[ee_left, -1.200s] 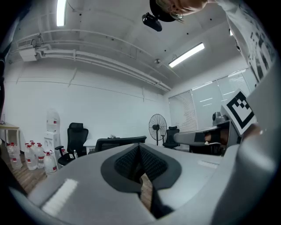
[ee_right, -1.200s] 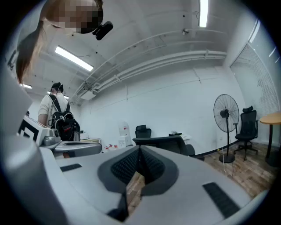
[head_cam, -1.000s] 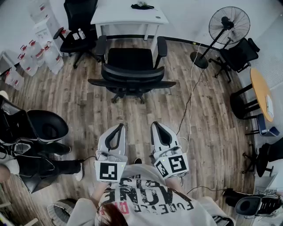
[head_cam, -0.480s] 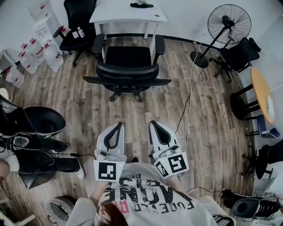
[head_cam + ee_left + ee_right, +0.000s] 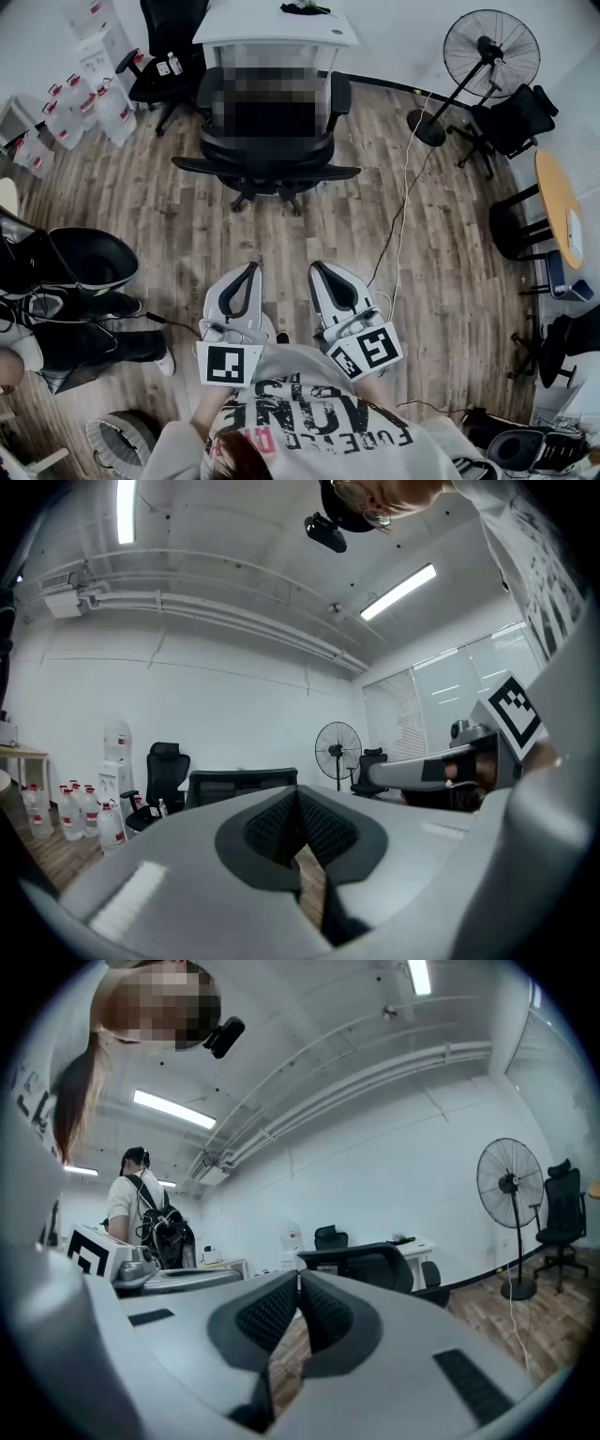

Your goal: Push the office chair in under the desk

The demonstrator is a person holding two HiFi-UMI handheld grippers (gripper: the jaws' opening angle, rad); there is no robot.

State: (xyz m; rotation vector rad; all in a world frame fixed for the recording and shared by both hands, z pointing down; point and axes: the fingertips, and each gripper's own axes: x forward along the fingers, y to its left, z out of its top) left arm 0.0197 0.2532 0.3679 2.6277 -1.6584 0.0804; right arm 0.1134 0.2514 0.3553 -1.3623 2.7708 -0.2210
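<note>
A black office chair [image 5: 270,157] stands on the wood floor with its back toward me and its seat facing the white desk [image 5: 276,28] at the top of the head view. Its seat is partly under the desk's front edge. My left gripper [image 5: 251,269] and right gripper [image 5: 316,269] are both shut and empty, held side by side near my body, well short of the chair. The chair's backrest [image 5: 242,785] shows just above the shut jaws in the left gripper view, and the chair [image 5: 361,1262] with the desk [image 5: 412,1246] behind it shows in the right gripper view.
A second black chair [image 5: 164,47] and water bottles [image 5: 84,103] stand at the upper left. A floor fan [image 5: 492,52] with a cable [image 5: 405,187] trailing over the floor stands at the upper right. More chairs and a round table [image 5: 562,202] are on the right. A seated person [image 5: 56,328] is at the left.
The chair has rolled a little toward the desk, its seat now closer under the desk's edge. Both grippers stay shut and have drawn slightly back toward my body.
</note>
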